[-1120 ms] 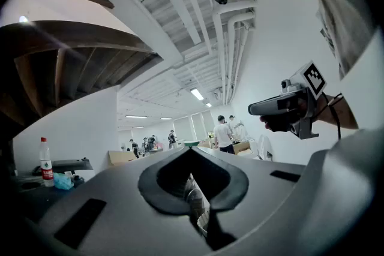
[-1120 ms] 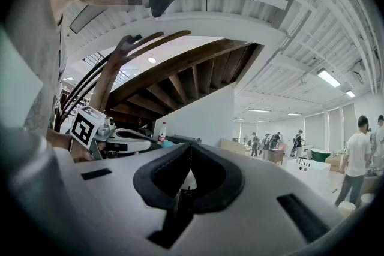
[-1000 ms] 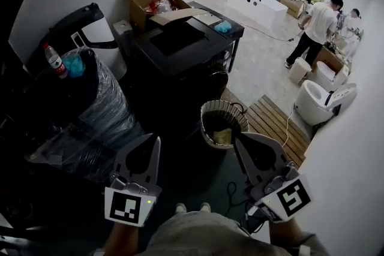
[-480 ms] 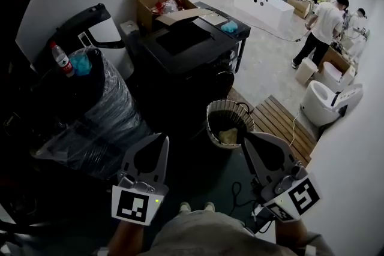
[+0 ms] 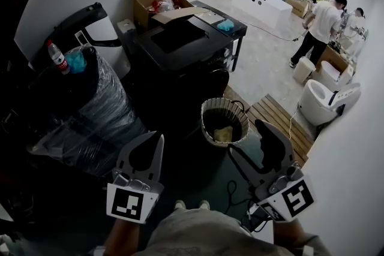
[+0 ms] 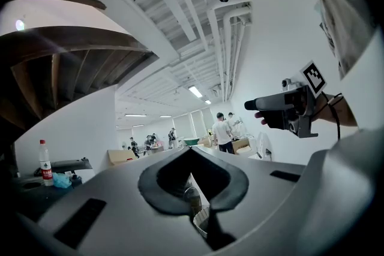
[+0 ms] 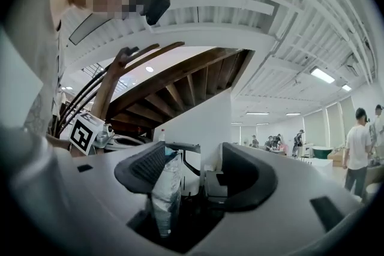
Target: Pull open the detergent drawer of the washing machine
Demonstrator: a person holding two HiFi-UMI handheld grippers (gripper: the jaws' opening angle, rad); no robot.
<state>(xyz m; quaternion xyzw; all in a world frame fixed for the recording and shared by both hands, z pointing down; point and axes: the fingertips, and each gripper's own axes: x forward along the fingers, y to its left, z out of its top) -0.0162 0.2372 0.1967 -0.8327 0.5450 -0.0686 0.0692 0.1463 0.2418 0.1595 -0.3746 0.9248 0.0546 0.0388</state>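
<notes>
A dark box-shaped machine [image 5: 180, 45] stands in the middle of the head view, beyond both grippers. I cannot make out a drawer on it. My left gripper [image 5: 157, 138] is low at the left, level and shut, with its pads meeting [image 6: 191, 149] and nothing between them. My right gripper [image 5: 245, 136] is low at the right, its jaws opening. The two fingers stand apart with nothing between them [image 7: 192, 156]. Neither gripper touches the machine.
A wicker basket [image 5: 224, 122] sits on the floor just ahead of the right gripper. A plastic-wrapped bundle [image 5: 90, 105] with a water bottle [image 5: 56, 57] stands at the left. Slatted wooden boards [image 5: 277, 120], white toilets [image 5: 327, 99], a cardboard box [image 5: 153, 0] and people [image 5: 318, 24] lie farther off.
The right gripper's jaws, shut in both earlier frames, now stand apart. Both grippers have drifted a little; the left one stays shut.
</notes>
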